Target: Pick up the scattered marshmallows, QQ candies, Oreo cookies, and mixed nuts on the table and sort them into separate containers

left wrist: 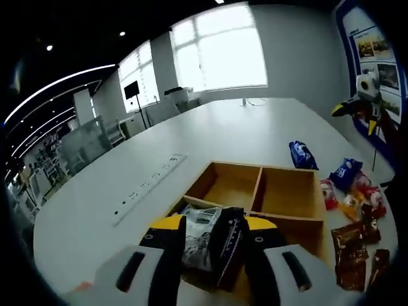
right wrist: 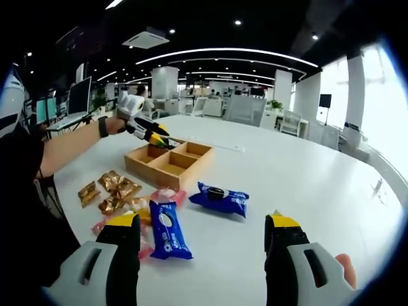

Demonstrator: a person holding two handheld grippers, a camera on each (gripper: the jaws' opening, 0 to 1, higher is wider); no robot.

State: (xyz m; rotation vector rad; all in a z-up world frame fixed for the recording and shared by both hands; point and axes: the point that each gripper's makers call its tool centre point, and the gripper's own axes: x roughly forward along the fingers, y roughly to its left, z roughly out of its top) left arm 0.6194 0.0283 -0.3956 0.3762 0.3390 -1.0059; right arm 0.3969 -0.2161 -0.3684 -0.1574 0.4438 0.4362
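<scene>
My left gripper [left wrist: 215, 224] is shut on a dark and white snack packet [left wrist: 205, 245], held just above the near compartment of a wooden divided box [left wrist: 290, 220]. The right gripper view shows that gripper [right wrist: 153, 135], in a person's hand, over the box [right wrist: 171, 172]. My right gripper [right wrist: 204, 245] stands open above the white table with nothing between its jaws. One blue Oreo pack [right wrist: 167, 231] lies by its left jaw, another [right wrist: 220, 199] further ahead. Brown packets [right wrist: 111, 188] and pink candies [right wrist: 167, 194] lie left of them.
Two far compartments of the box [left wrist: 255, 185] look bare. Blue Oreo packs [left wrist: 301, 155], red and brown packets [left wrist: 352, 245] lie right of the box. A power strip [left wrist: 150, 186] is set into the table left of it. My right gripper [left wrist: 355, 116] hovers far right.
</scene>
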